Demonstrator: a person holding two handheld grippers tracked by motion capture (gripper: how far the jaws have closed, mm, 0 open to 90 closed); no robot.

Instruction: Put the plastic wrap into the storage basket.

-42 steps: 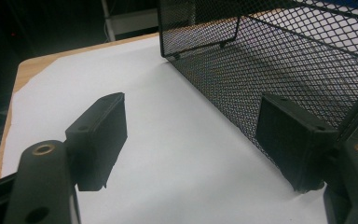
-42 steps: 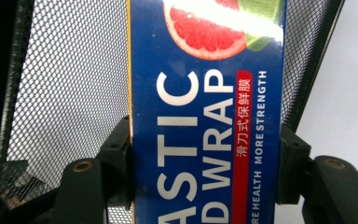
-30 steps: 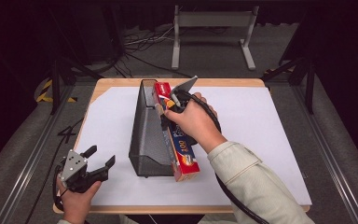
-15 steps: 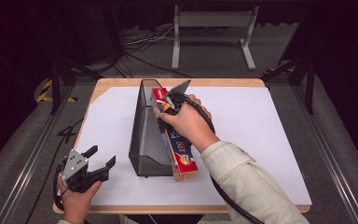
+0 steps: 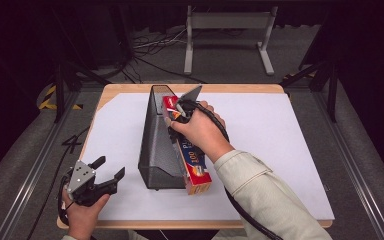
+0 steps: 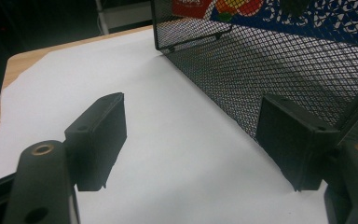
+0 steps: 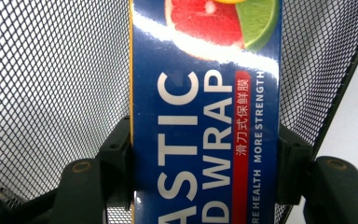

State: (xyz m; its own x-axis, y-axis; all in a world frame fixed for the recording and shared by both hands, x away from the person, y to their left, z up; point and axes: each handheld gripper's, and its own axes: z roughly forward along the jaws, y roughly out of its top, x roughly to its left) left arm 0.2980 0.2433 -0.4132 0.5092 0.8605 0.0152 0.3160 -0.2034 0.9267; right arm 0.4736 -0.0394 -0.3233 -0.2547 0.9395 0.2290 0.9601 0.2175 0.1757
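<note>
Mesh basket (image 5: 155,145), one wrap box (image 5: 187,150)

Blue plastic wrap box (image 7: 205,116), black mesh holder (image 5: 155,145)

wooden table (image 5: 115,91): top covered by a white sheet (image 5: 280,135); black mesh holder (image 5: 155,145) stands on the sheet, left of centre.

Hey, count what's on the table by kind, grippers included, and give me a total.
Black mesh file holder: 1
Plastic wrap box: 1
White sheet covering the table: 1
Grippers: 2, left gripper and right gripper
Total: 5
</note>
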